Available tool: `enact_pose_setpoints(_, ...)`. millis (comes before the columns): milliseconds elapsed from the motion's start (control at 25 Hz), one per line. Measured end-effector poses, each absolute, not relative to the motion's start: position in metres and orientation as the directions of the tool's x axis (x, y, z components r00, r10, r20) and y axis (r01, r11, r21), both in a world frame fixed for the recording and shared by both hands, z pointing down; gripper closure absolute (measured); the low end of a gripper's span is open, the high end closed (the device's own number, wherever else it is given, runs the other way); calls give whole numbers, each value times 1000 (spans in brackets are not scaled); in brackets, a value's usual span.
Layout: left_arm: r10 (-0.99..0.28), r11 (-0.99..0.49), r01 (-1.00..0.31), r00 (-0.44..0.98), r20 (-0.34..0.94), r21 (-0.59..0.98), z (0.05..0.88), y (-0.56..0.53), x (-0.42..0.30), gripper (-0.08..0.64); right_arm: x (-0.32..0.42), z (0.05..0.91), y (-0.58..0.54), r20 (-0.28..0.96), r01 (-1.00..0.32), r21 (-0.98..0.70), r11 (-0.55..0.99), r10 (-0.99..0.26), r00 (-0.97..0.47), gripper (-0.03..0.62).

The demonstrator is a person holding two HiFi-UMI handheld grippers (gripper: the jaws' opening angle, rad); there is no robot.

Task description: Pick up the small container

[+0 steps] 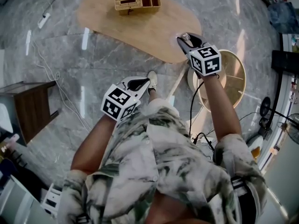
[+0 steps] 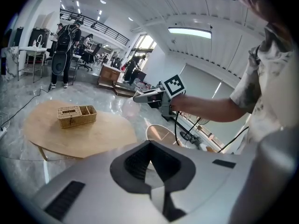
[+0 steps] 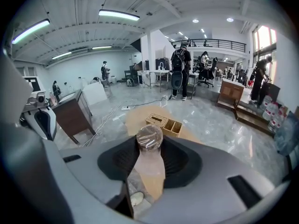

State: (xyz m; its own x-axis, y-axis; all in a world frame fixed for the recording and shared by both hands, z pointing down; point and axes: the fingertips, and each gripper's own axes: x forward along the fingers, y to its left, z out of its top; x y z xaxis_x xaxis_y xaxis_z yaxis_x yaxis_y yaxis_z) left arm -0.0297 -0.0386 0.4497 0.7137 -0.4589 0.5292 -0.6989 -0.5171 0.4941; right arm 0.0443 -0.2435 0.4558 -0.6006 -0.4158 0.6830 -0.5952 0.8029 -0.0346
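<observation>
Head view: the wooden tabletop (image 1: 140,27) is being overhung at its near edge by the right claw (image 1: 186,39). The small clear container (image 3: 149,137) is being gripped between its jaws. The left claw (image 1: 146,82) is being held closed, empty.

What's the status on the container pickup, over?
Right hand-held gripper shut on container, held over table edge. Left hand-held gripper shut, empty. Nothing in the way.
</observation>
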Motion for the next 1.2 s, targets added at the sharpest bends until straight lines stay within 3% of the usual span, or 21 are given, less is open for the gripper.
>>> enact_pose_setpoints(1200, -456, -517, -699, 714, 531, 495, 449, -38, -37, 538, 47, 455, -241, 697, -589, -22, 808, -410, -588, 434)
